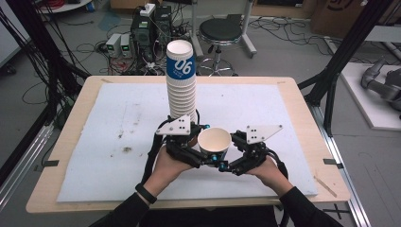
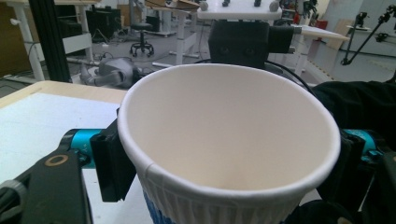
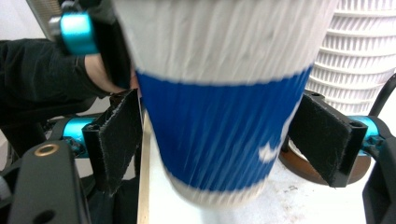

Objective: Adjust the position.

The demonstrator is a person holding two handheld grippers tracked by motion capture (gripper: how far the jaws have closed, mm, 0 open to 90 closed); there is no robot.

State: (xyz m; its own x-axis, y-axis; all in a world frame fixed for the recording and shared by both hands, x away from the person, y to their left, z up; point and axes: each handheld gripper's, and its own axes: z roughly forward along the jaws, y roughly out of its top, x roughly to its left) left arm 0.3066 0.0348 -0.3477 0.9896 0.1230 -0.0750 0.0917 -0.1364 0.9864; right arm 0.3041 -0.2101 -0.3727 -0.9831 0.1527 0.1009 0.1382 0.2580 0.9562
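Note:
A single paper cup (image 1: 214,142), white inside with a blue band, hangs upright above the white board between my two grippers. My left gripper (image 1: 204,158) is shut on the cup; in the left gripper view its pads (image 2: 109,163) press on the cup (image 2: 229,140) just under the rim. My right gripper (image 1: 231,163) comes in from the other side. In the right gripper view its jaws stand on either side of the cup's blue band (image 3: 219,126), with a gap at the right pad (image 3: 322,140). Just behind stands a tall stack of ribbed white cups (image 1: 181,80).
A white foam board (image 1: 118,142) covers most of the wooden table (image 1: 302,109). The cup stack (image 3: 359,60) rests on a brown round base (image 3: 303,165). A stool (image 1: 220,33), computers and cables stand on the floor beyond the table. Black frame posts (image 1: 340,52) flank it.

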